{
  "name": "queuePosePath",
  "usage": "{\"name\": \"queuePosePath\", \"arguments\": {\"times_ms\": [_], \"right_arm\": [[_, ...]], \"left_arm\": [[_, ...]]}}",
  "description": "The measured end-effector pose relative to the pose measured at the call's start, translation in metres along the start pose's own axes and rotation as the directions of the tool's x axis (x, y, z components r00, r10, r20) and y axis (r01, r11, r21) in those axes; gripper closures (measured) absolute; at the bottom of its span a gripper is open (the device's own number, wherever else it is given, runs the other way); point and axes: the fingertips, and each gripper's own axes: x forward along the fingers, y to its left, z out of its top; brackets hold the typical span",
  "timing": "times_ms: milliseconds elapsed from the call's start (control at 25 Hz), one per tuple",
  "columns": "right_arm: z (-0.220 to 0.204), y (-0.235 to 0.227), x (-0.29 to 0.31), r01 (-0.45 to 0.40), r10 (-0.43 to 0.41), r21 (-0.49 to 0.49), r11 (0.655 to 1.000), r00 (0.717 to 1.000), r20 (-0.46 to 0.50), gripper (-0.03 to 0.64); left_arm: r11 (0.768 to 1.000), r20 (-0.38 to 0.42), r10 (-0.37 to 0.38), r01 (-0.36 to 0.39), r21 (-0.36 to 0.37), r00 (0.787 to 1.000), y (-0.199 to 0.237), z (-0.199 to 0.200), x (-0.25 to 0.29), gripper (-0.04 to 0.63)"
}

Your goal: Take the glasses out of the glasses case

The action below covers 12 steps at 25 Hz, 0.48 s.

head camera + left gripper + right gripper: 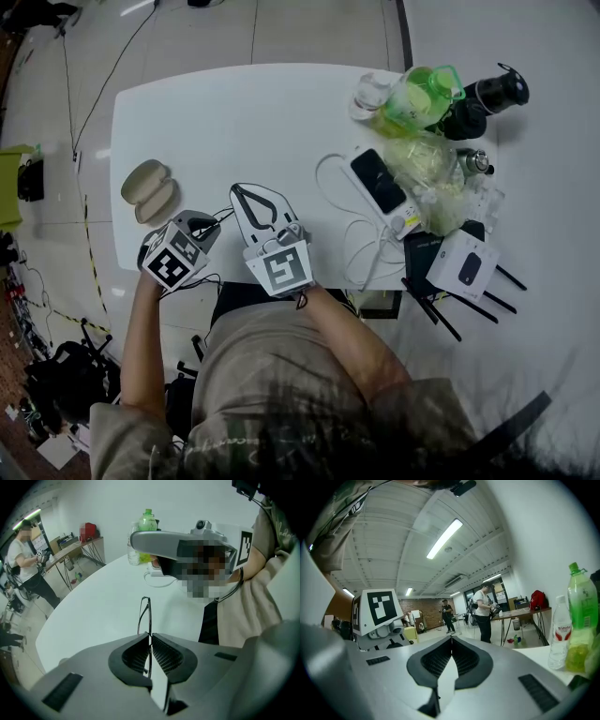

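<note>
At the table's near edge, the left gripper is clamped on the glasses, which project edge-on straight ahead. The glasses case, apparently open and empty, lies to its left. The right gripper sits alongside, jaws together on nothing.

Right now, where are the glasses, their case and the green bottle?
glasses (145, 615): left gripper view, the lens seen edge-on, just past the jaws.
glasses case (143, 178): head view, the upper of its two open halves.
green bottle (419, 97): head view, its body.
</note>
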Motion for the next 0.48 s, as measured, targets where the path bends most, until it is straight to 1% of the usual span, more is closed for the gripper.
{"name": "queuePosePath", "arguments": {"times_ms": [120,480], "right_arm": [[0.002,-0.001,-0.001,0.002,-0.002,-0.005,1.000,1.000,0.004,0.604],[0.002,-0.012,-0.010,0.044,-0.044,0.007,0.999,0.999,0.014,0.604]], "left_arm": [[1.000,-0.012,0.000,0.000,0.016,1.000,-0.003,0.002,-0.001,0.563],[0.999,0.014,-0.025,0.024,0.038,1.000,-0.011,0.013,0.001,0.563]]}}
